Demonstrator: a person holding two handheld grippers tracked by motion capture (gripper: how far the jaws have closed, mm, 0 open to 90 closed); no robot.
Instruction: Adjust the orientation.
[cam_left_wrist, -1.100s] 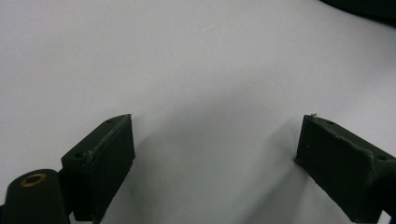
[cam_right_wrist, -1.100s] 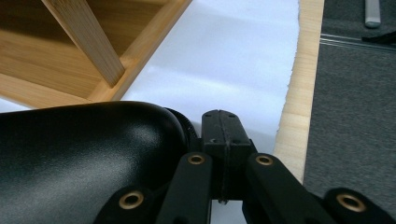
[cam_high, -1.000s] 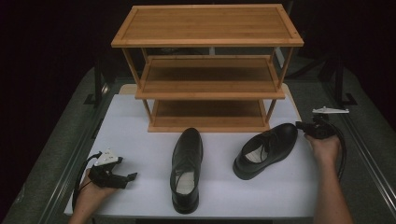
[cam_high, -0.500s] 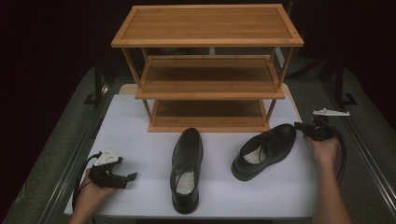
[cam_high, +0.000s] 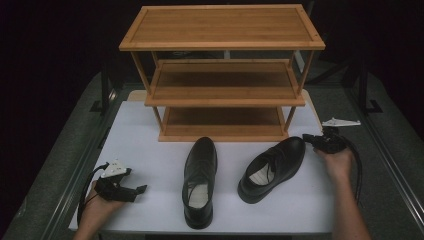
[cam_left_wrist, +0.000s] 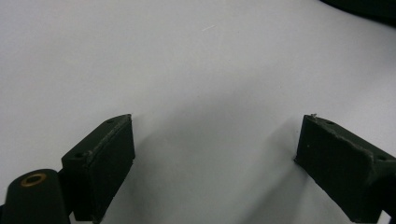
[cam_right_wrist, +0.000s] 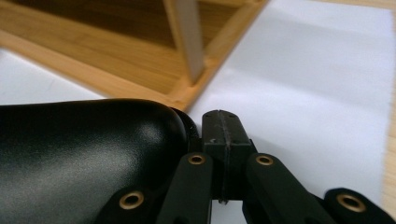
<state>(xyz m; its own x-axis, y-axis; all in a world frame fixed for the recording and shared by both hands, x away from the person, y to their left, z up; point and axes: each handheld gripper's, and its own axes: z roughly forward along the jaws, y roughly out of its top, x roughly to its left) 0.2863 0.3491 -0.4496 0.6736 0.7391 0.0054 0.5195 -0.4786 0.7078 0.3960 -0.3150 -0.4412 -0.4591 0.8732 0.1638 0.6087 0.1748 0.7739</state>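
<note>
Two black leather dress shoes are laid on the white sheet that covers the counter (cam_high: 150, 127), just in front of a three-tier bamboo shoe rack (cam_high: 223, 75) whose shelves are all bare. The left shoe (cam_high: 200, 180) is set with its toe toward the rack and its opening up. The right shoe (cam_high: 271, 167) is angled, its toe near the rack's right front leg and its heel toward the person.

The right gripper (cam_high: 320, 141) is held low at the toe of the right shoe; in the right gripper view its jaws are seen pressed together with nothing between them, their side set against the glossy toe cap (cam_right_wrist: 84, 154). Such a pose, closed and flat against the toe, is judged to suit nudging or turning the shoe, not lifting it. Perhaps it is being squared up with its mate before shelving.

The left gripper (cam_high: 137, 190) is rested on the sheet, well apart from the left shoe, jaws spread wide over bare white surface; it is judged to be parked in readiness.
</note>
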